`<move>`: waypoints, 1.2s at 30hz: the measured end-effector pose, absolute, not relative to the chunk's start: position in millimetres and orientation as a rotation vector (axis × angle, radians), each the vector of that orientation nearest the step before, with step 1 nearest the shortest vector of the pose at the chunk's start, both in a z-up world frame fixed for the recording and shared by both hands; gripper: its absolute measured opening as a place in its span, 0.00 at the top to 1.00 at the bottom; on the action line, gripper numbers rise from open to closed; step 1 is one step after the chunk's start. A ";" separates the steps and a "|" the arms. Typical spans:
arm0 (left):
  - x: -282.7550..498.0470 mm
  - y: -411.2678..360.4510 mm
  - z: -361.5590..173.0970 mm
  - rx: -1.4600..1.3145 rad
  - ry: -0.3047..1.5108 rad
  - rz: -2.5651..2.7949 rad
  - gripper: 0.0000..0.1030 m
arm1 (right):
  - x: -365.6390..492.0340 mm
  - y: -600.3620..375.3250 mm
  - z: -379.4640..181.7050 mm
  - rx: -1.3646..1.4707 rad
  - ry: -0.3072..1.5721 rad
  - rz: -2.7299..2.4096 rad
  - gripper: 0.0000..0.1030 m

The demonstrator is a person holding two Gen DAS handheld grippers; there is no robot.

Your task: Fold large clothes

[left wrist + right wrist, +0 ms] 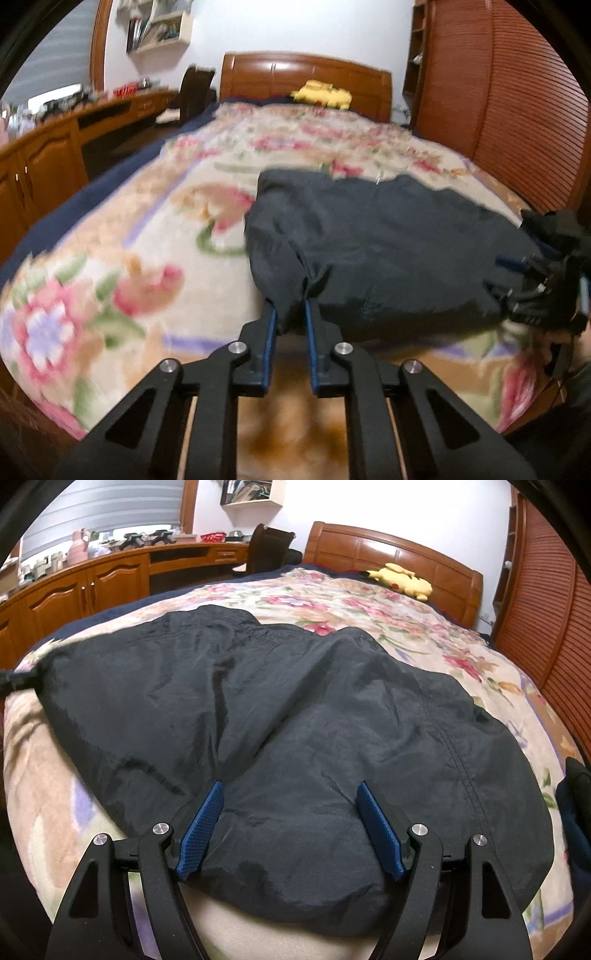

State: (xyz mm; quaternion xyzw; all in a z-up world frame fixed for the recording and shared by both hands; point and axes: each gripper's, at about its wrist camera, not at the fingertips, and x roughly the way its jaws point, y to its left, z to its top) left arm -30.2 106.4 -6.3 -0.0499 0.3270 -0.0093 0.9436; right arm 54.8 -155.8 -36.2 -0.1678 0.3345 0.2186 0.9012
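1. The garment (295,709), dark grey and thin, is seen spread across the near part of the bed, on a floral blanket (424,635). Its near edge hangs close to the bed's near end.
2. In the left wrist view, the garment (388,243) lies to the right of centre, with creases running across it.
3. The left gripper (291,314) is closed down to a narrow gap on a bunched near corner of the garment. Cloth is pinched between its blue pads (272,325).
4. From that pinch the fabric is drawn into a tight gather.
5. The right gripper (290,794) is spread wide. Its blue pads (376,823) stand well apart, over the garment's near edge.
6. Cloth lies between and under the right fingers; nothing is clamped by them.
7. In the left wrist view, the right gripper (554,280) is seen at the far right, by the garment's right end. That view is blurred.
8. A yellow plush (402,578) is noted at the far end of the bed, against the wooden headboard (369,550).
9. Wooden cabinets (92,587) are ranged along the left, and a slatted wardrobe (543,590) on the right.
10. A chair (269,546) stands at the far left, beside the bed.
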 end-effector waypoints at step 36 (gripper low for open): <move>40.6 -213.1 101.7 0.261 0.574 -0.476 0.93 | 32.1 -355.0 13.3 -0.057 0.653 0.225 0.26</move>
